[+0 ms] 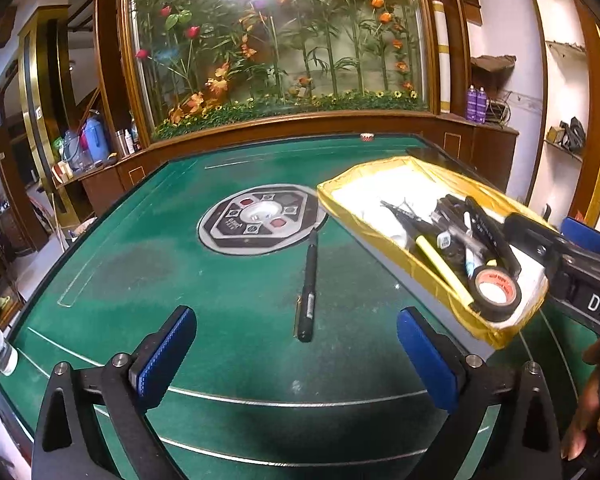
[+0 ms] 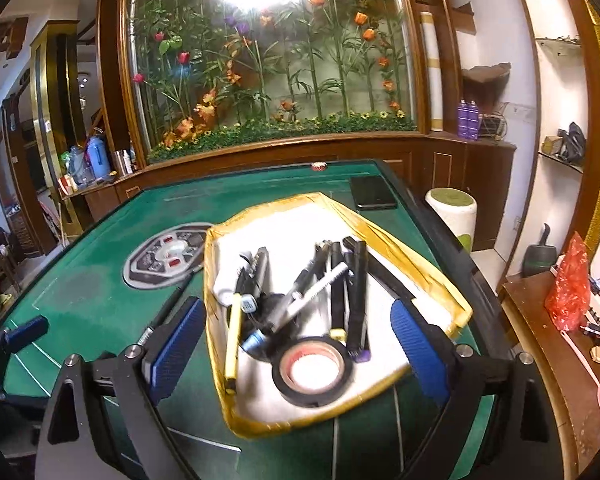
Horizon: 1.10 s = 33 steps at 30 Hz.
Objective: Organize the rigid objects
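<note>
One black pen point(image 1: 308, 286) lies alone on the green table point(image 1: 140, 280), lengthwise between the fingers of the left gripper point(image 1: 296, 356) and a little ahead of them, its far tip near the round centre panel point(image 1: 260, 218). The left gripper's jaws stand wide apart and hold nothing. The pen is judged to be light, stiff and smooth-barrelled, so it is likely to roll or pivot if pinched near either end; the recommended hold is across the mid-barrel, near the pale label band, with the pads closing square to the long axis. The felt surface probably offers enough friction to keep the pen from skating as the fingers descend. The gold-edged tray point(image 1: 384, 236), just right of the pen, already contains several pens and markers point(image 2: 332, 288), a yellow-bodied pen point(image 2: 232, 344) along its left wall, and a roll of black tape point(image 2: 312, 370) at the near end. The right gripper point(image 2: 296, 352) hovers over that near end, its jaws likewise spread and empty. Whether the lone pen carries a clip cannot be determined from the left wrist view.
</note>
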{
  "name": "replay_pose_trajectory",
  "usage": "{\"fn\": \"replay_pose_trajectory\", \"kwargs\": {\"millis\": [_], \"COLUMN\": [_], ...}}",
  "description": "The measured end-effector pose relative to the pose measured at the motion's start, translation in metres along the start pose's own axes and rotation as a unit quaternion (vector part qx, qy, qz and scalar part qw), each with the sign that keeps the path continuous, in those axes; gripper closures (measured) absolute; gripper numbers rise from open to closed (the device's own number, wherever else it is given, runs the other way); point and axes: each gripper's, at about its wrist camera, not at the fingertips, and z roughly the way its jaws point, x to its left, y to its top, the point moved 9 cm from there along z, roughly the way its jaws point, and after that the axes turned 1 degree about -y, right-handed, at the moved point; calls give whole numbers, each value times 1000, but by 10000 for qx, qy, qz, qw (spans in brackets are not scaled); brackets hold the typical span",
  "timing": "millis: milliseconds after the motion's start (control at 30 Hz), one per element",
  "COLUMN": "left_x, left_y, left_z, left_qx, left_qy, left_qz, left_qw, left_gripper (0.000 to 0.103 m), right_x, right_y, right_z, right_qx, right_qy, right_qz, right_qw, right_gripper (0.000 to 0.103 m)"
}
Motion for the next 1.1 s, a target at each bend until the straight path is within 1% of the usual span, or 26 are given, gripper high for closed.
{"fn": "replay_pose_trajectory", "kwargs": {"millis": [133,200,233,300,400,533,633,800,1100], "left_x": [-1,-1,-2,-4,-5,-8,-11,-8,-16], "left_y": [-3,-3,-3,-3,-3,-2,-4,-4,-9], "left_z": [-2,-5,-6,-9,-12,-15,-17,-20,-18], "left_qx": [21,-5,-19,-68,-88,-113,-95,-152,-92], "left_qy": [11,33,-5,-206,-358,-230,-203,-65,-35], "left_qz": [87,137,142,80,22,140,221,193,355], "left_qw": [10000,9999,9999,9997,9993,9996,9995,9997,9993], "left_gripper": [1,1,1,1,1,1,1,1,1], "right_x": [-8,-12,-12,-12,-11,-10,-10,-10,-8], "right_y": [-10,-9,-9,-10,-9,-9,-9,-9,-10], "right_z": [0,-4,-6,-9,-12,-12,-12,-12,-12], "right_qx": [173,118,91,52,9,8,2,-19,-20], "right_qy": [-145,-290,-289,-300,-313,-313,-309,-255,-186], "right_qz": [77,99,97,87,62,27,30,60,115], "right_qw": [9997,9995,9995,9995,9995,9995,9995,9997,9998], "right_gripper": [9,8,7,5,4,4,4,4,4]}}
